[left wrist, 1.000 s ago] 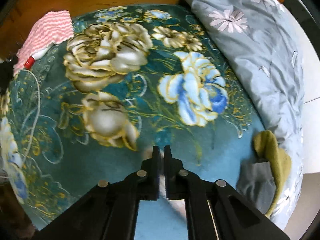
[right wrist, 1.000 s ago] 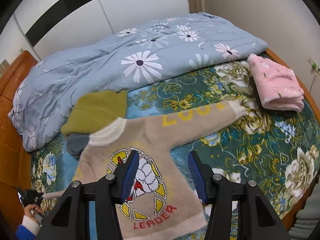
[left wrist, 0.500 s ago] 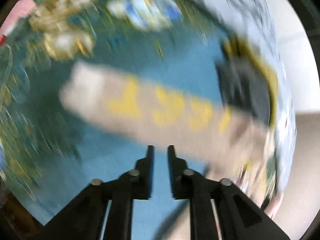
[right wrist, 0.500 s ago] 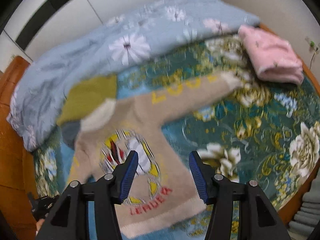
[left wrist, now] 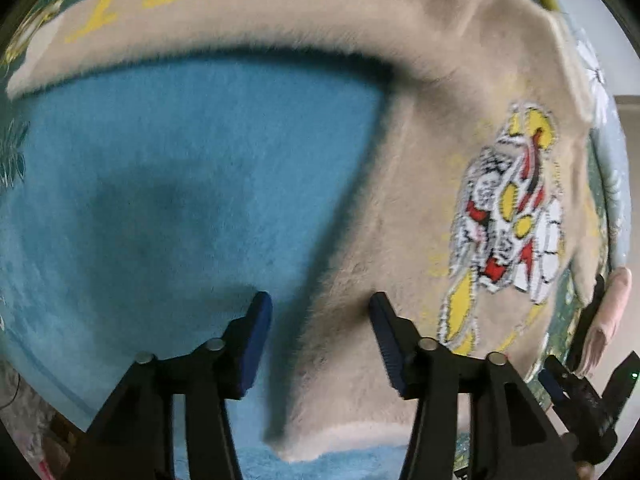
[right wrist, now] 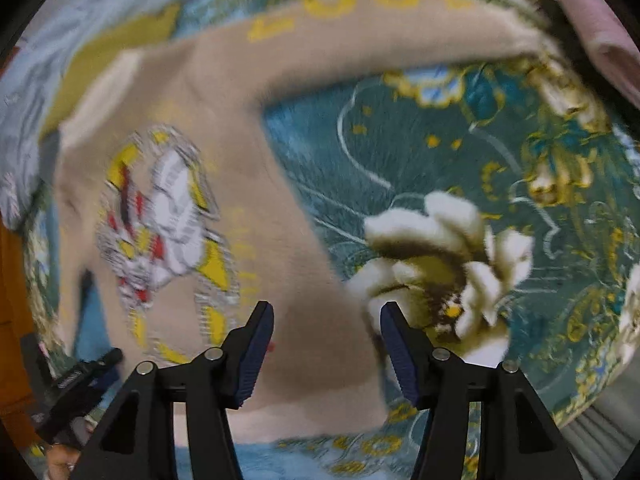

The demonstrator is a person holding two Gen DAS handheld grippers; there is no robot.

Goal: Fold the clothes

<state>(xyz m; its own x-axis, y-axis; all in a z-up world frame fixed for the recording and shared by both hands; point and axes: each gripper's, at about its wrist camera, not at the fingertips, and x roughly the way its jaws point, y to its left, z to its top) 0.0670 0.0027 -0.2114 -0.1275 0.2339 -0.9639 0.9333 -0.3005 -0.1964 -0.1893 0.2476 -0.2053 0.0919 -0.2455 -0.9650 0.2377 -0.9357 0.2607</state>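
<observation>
A bed [right wrist: 460, 152] with a teal floral cover carries a beige sweater [right wrist: 256, 160], spread flat beneath both tongs. Beyond the right tongs [right wrist: 326, 340], an olive garment [right wrist: 120, 52] and a pink folded piece [right wrist: 600, 20] lie too.

We see a beige sweater [left wrist: 420, 128] with yellow lettering and a white, red and yellow figure; the blanket [right wrist: 460, 152] beneath is teal with cream and gold flowers, plain blue elsewhere; our gripper pads [right wrist: 256, 344] are dark blue on black.
</observation>
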